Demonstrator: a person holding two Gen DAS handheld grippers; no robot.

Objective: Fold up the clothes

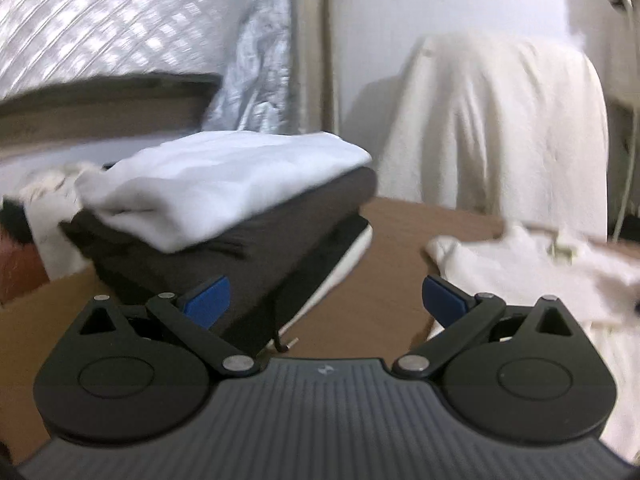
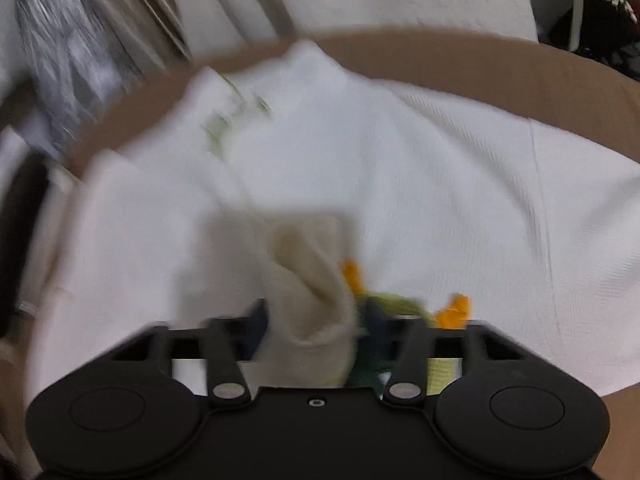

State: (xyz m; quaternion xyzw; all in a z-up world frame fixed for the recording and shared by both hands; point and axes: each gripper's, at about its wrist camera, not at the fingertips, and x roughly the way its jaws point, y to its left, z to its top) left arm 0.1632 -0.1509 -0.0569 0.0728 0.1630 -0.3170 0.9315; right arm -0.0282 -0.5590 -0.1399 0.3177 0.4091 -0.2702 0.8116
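Observation:
A white garment point(image 2: 360, 168) lies spread over the brown table point(image 2: 480, 64), with orange and green print near my right gripper. My right gripper point(image 2: 312, 320) is shut on a bunched cream fold point(image 2: 312, 280) of that garment, which rises between its jaws. The same white garment point(image 1: 520, 264) shows at the right of the left wrist view. My left gripper point(image 1: 326, 300) stands open with blue pads point(image 1: 208, 300) wide apart and nothing between them. It hangs just in front of a stack of folded clothes point(image 1: 224, 216): a white piece on top of dark ones.
A cream cloth point(image 1: 500, 128) hangs draped behind the table. Silver foil sheeting point(image 1: 256, 80) and a patterned surface stand at the back left. Dark clutter point(image 2: 600, 28) sits beyond the table's far right edge. Bare brown table point(image 1: 384, 280) shows between the stack and the garment.

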